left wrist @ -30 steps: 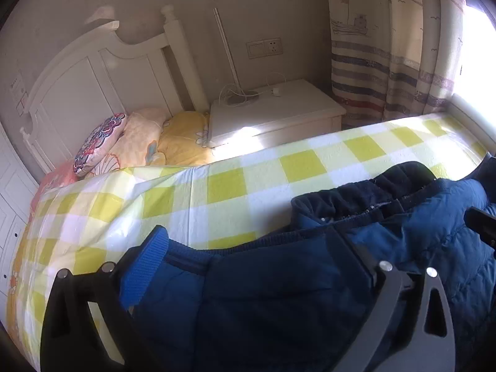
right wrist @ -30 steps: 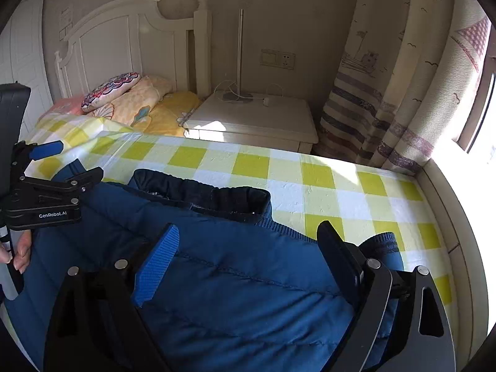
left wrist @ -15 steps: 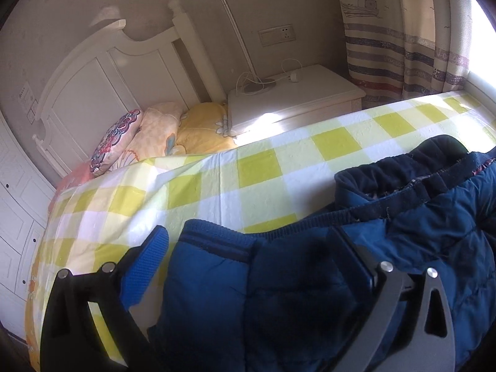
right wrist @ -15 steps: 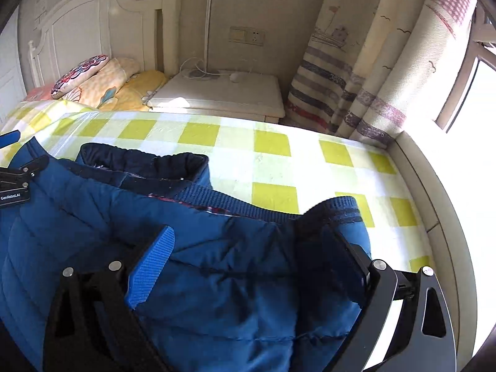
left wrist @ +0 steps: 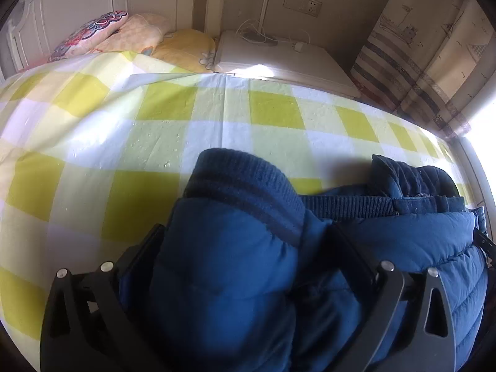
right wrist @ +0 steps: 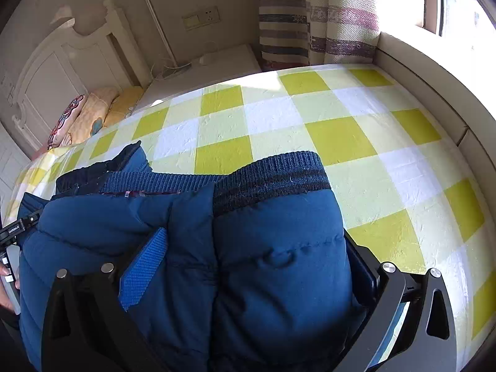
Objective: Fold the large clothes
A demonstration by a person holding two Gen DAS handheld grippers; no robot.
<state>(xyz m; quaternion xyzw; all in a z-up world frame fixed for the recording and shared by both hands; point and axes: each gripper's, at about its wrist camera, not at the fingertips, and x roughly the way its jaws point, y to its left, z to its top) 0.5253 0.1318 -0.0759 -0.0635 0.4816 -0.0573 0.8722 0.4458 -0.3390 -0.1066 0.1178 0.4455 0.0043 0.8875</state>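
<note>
Blue padded jacket (right wrist: pixel 272 257) on checked bedspread (right wrist: pixel 356 142), each ribbed-cuff sleeve bunched between wide-spread left gripper (left wrist: pixel 248 266) and right gripper (right wrist: pixel 248 260), seemingly for folding inward.

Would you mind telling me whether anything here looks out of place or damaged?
Nothing stands out. The blue padded jacket lies bunched on the checked bed cover, a ribbed cuff between each tool's fingers, left tool and right tool; no tear or spill shows.
</note>
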